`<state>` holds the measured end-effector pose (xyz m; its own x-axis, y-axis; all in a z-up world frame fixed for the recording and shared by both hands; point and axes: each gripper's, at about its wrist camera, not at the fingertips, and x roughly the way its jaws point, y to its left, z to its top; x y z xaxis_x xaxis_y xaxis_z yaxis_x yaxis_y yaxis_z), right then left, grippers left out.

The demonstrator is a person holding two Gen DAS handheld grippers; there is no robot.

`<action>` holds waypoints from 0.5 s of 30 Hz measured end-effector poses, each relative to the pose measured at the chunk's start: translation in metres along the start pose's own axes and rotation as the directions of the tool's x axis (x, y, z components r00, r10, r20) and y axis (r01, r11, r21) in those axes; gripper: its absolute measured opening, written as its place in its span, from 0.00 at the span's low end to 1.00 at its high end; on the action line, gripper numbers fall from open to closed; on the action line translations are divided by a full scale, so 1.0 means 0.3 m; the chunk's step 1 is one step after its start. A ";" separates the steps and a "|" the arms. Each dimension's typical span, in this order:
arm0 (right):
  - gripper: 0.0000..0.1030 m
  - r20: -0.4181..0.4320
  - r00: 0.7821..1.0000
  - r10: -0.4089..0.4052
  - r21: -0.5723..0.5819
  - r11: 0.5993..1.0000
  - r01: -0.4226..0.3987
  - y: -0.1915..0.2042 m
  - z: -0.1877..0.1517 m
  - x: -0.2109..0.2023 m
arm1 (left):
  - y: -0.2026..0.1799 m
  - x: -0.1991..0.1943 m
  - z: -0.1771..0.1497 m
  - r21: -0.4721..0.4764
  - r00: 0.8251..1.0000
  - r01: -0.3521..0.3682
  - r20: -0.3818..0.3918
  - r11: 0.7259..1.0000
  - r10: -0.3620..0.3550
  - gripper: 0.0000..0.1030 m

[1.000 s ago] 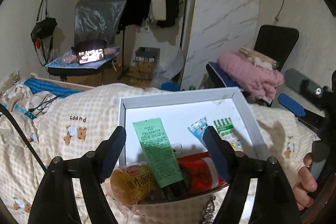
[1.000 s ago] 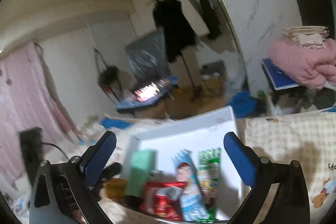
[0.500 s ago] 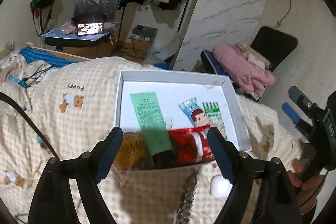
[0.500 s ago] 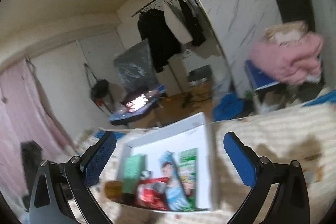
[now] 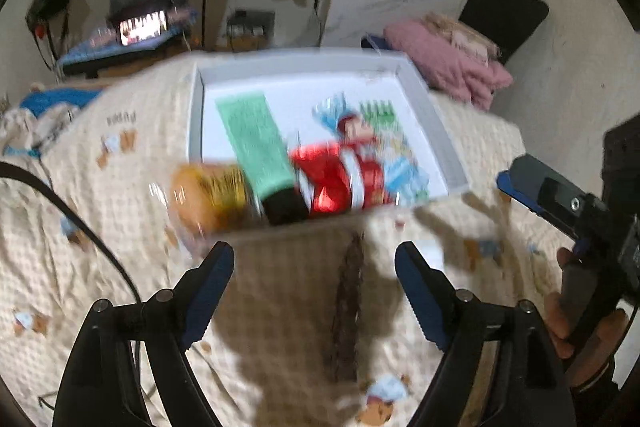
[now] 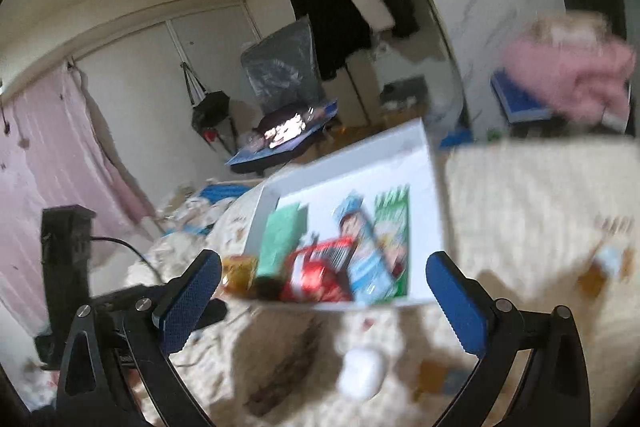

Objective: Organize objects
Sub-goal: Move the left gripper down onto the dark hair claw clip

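A white box [image 5: 434, 131] lies on the bed and also shows in the right wrist view [image 6: 430, 179]. It holds a green tube [image 5: 256, 143], a red packet [image 5: 340, 183], a yellow snack pack [image 5: 212, 195] and two flat snack packets [image 5: 384, 131]. A dark hair clip [image 5: 348, 307] and a small white case [image 6: 362, 373] lie on the blanket in front of the box. My left gripper [image 5: 314, 291] is open and empty above the clip. My right gripper [image 6: 324, 301] is open and empty above the white case. Both views are blurred.
The checked bear-print blanket [image 5: 100, 211] covers the bed. A black cable [image 5: 80, 223] runs over it at the left. A chair with pink clothes [image 5: 448, 63] stands behind the box. A lit phone on a stool [image 5: 144, 27] stands at the back left.
Both grippers have pulled back from the box. The hair clip and the white case have come into view in front of it. Both stay open.
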<state>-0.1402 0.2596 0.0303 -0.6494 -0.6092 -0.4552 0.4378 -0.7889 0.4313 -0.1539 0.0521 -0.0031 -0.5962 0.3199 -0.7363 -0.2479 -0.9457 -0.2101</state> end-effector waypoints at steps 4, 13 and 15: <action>1.00 -0.114 0.993 0.012 0.077 0.997 -0.003 -0.060 -0.056 0.072 | 0.004 0.060 -0.045 0.021 0.999 -0.038 -0.031 0.999 0.039 0.83; 1.00 -0.123 0.992 -0.016 0.093 0.995 0.028 -0.115 -0.086 0.085 | 0.025 0.175 -0.170 -0.084 0.996 -0.082 -0.042 0.993 0.079 0.83; 1.00 -0.118 0.993 -0.022 0.065 0.997 0.030 -0.101 -0.088 0.082 | 0.022 0.181 -0.193 -0.077 1.000 -0.023 -0.019 0.997 0.022 0.85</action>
<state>-0.1531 0.2664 -0.0146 -0.5811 -0.5970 -0.5530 0.3769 -0.7997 0.4673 -0.1437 0.0598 -0.0816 -0.5868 0.2983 -0.7528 -0.1750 -0.9544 -0.2418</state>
